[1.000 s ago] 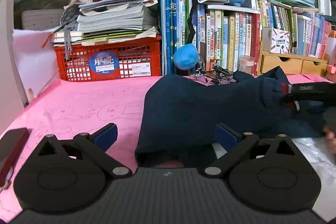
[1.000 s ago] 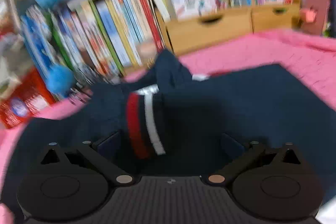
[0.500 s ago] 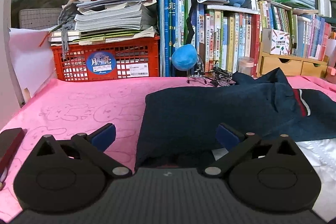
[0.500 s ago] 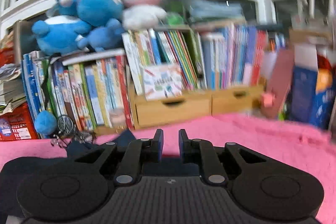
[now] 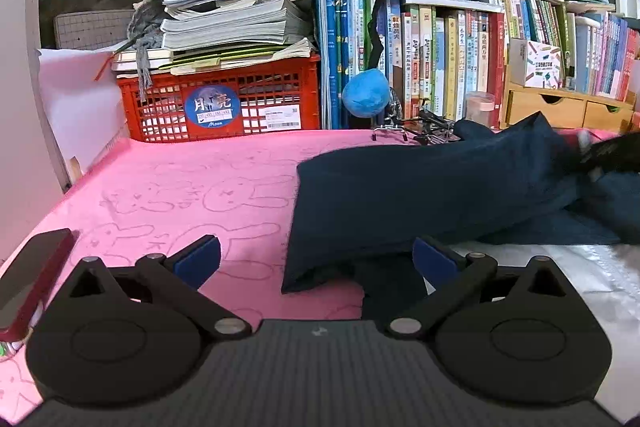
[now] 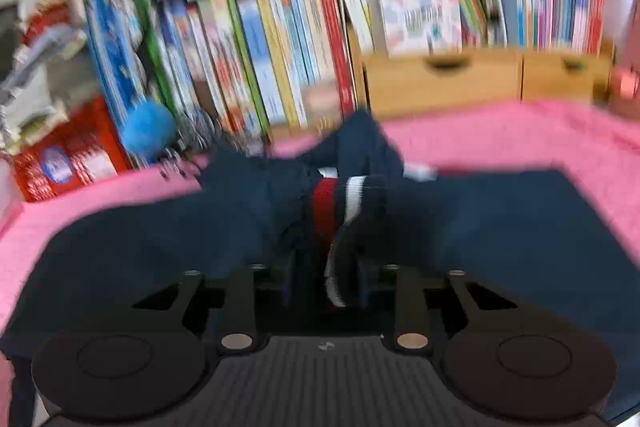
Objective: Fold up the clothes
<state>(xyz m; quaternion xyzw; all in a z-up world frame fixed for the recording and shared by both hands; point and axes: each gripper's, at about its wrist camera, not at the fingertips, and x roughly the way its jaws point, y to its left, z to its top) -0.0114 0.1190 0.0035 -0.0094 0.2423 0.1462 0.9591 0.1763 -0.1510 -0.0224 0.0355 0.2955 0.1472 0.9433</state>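
The right gripper (image 6: 324,287), empty a moment before, now pinched the navy garment's (image 6: 500,227) striped cuff (image 6: 340,203), jaws opening slightly; the left gripper's (image 5: 316,259) jaws gaped wide.

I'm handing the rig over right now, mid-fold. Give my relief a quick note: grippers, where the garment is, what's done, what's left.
Left gripper: open, empty, just short of the near fold edge.
Right gripper: jaws narrow and opening slightly, striped cuff between them.
Navy garment: on the pink cloth, its left side already folded over; cuff end bunched up at the middle.
Left: lay the sleeve flat across the body, then finish the folds and smooth them.
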